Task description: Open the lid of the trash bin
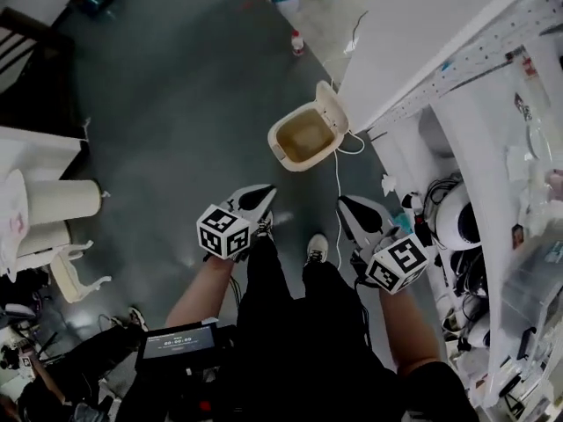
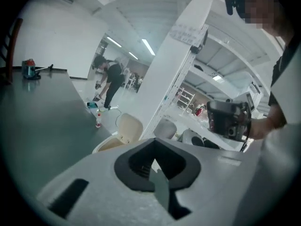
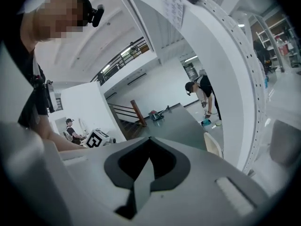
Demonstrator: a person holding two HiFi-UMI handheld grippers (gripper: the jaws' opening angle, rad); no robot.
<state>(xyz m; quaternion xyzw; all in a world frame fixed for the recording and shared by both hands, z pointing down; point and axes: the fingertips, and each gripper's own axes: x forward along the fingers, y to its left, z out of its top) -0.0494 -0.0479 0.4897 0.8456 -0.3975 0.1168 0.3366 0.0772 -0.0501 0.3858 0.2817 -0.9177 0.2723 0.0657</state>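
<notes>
The cream trash bin (image 1: 302, 137) stands on the grey floor ahead of the person's feet, its lid (image 1: 332, 106) swung up and back, the inside showing. In the left gripper view the bin (image 2: 109, 145) and raised lid (image 2: 128, 128) sit just beyond the jaws. My left gripper (image 1: 258, 198) is shut and empty, held above the left shoe, short of the bin. My right gripper (image 1: 349, 207) is also shut and empty, to the bin's near right. The right gripper view catches only the lid's edge (image 3: 213, 144).
A white cable (image 1: 337, 176) runs from the bin toward the shoes. A small bottle (image 1: 297, 42) stands farther off. A white wall and cluttered shelving (image 1: 493, 192) border the right side. White rolls (image 1: 62, 202) lie at the left. A person (image 2: 111, 80) bends far away.
</notes>
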